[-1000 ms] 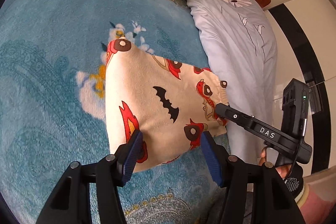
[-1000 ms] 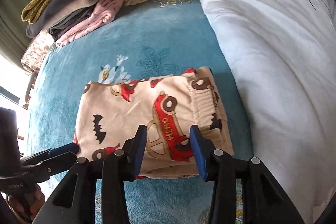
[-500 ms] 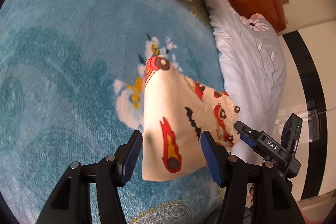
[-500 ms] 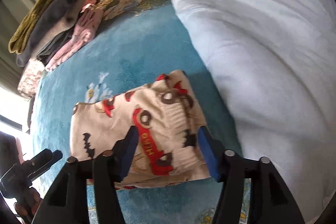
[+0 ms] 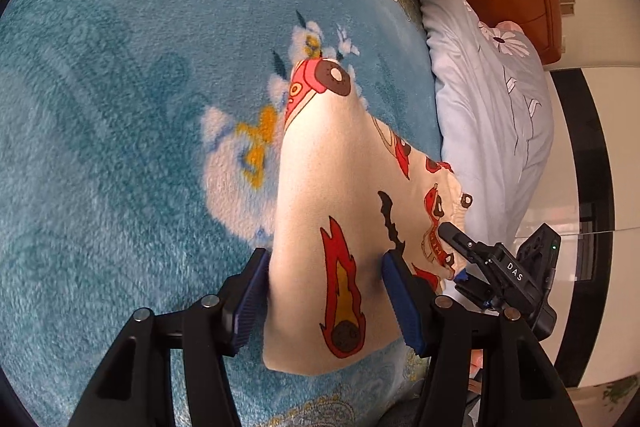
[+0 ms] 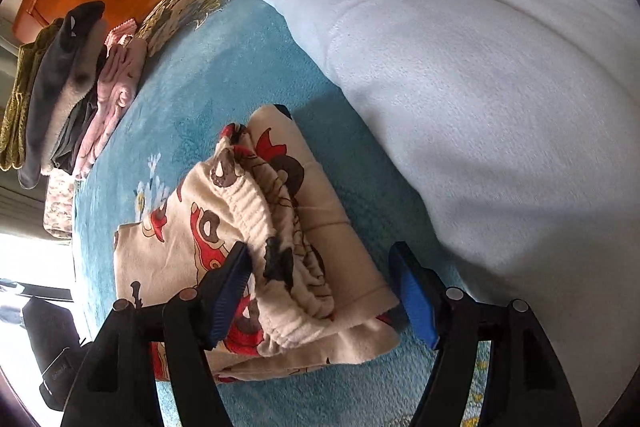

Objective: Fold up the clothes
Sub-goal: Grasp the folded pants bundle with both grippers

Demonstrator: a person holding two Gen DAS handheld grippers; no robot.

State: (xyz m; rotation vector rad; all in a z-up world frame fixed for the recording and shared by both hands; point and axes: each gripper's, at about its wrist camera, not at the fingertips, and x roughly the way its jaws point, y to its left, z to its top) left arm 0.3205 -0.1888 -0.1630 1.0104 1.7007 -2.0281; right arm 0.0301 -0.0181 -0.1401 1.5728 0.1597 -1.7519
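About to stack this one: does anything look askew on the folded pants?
Yes: on the cartoon-print pants, the ribbed waistband bulges out of the fold, and its layers splay unevenly between the right gripper fingers.

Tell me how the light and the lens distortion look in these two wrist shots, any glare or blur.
Left wrist view: even daylight, the teal blanket bowed by fisheye, black corners, soft blur toward the rim. Right wrist view: the window at the left edge is blown out, the white duvet nearly washed out, and the folded cartoon-print garment stays sharp.
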